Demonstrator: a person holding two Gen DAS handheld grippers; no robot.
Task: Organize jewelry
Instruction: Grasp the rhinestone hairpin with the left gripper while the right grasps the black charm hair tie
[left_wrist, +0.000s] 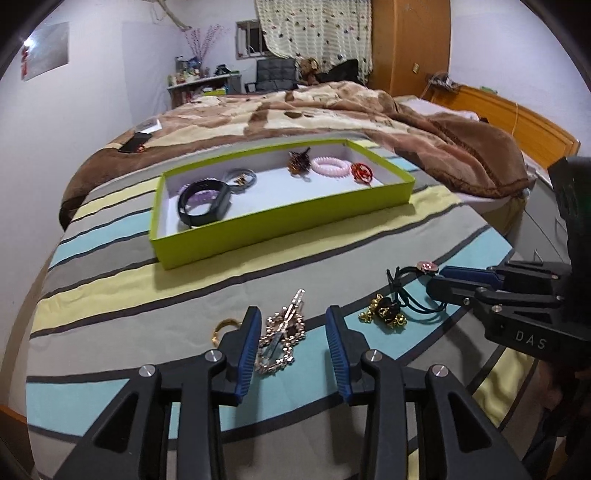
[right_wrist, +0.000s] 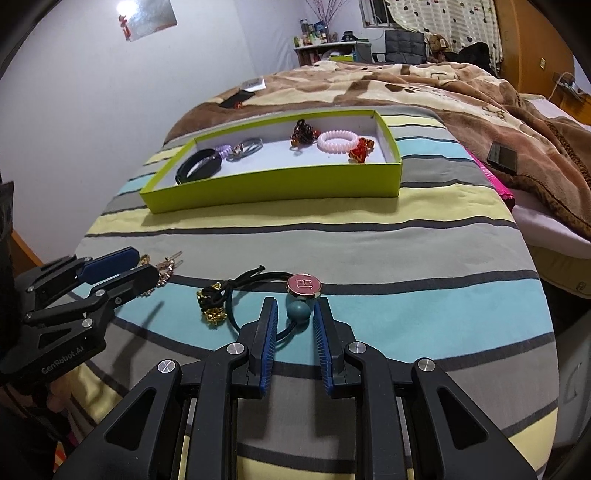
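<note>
On the striped bedspread a rose-gold rhinestone hair clip (left_wrist: 280, 339) lies between the wide-open jaws of my left gripper (left_wrist: 293, 326), and the pads do not touch it. A gold ring (left_wrist: 223, 326) lies just left of it. My right gripper (right_wrist: 295, 317) stands open around the teal bead (right_wrist: 298, 312) of a black hair tie with a pink round button (right_wrist: 303, 285); small gaps show on both sides of the bead. A black-and-gold hair tie (right_wrist: 212, 302) lies between the two grippers. The green box (left_wrist: 284, 221) beyond holds several pieces.
Inside the box (right_wrist: 273, 181) lie a black band (right_wrist: 197, 166), a pink coil tie (right_wrist: 338, 142) and a brown clip (right_wrist: 303, 133), among others. A brown blanket (left_wrist: 332, 110) covers the bed behind. A dark phone (right_wrist: 502, 157) lies on the blanket at the right.
</note>
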